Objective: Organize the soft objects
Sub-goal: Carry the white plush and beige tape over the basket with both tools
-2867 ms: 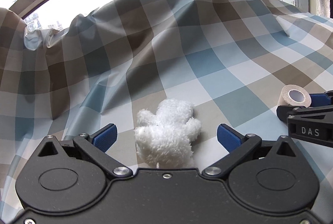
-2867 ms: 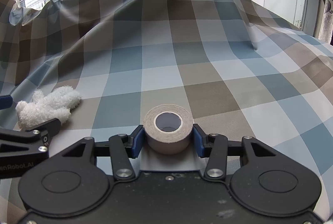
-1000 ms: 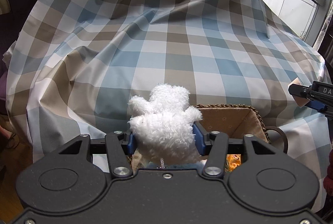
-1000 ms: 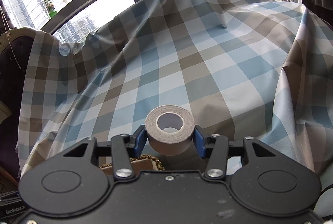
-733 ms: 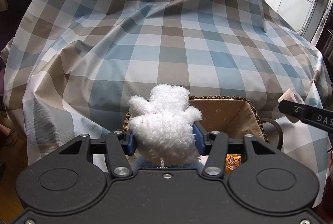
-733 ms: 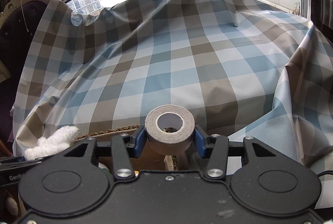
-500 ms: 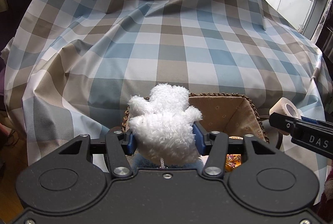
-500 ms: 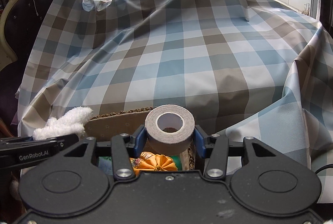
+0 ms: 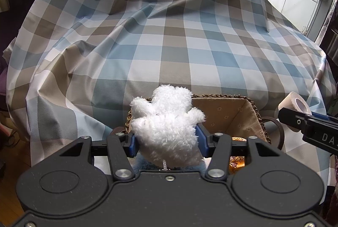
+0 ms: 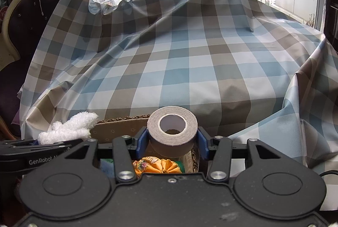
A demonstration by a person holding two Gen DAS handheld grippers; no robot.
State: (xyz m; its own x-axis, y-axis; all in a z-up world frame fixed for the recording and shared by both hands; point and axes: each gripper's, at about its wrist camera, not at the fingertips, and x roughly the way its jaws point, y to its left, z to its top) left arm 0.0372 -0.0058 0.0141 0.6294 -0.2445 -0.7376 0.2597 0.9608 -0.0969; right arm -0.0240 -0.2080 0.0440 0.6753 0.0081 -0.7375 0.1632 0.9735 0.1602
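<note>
My left gripper point(image 9: 166, 141) is shut on a white fluffy plush toy point(image 9: 166, 127) and holds it above the near left part of a woven basket point(image 9: 256, 108) with a beige lining. My right gripper point(image 10: 172, 142) is shut on a roll of grey-brown tape point(image 10: 172, 132) and holds it over the same basket point(image 10: 124, 120), above an orange fabric item point(image 10: 162, 165) inside. The tape point(image 9: 295, 105) and right gripper show at the right in the left wrist view. The plush point(image 10: 69, 131) shows at the left in the right wrist view.
A blue, brown and white checked cloth point(image 9: 179, 37) covers the large piece of furniture behind the basket and hangs down its front. A dark chair with a pale carved frame point(image 10: 19, 22) stands at the left. Windows are behind. A dark handle point(image 9: 272, 127) sticks out at the basket's right.
Both grippers lifted their objects off the checked cloth and drew back over the basket. In the last half second the right gripper with the tape came lower, closer over the basket.
</note>
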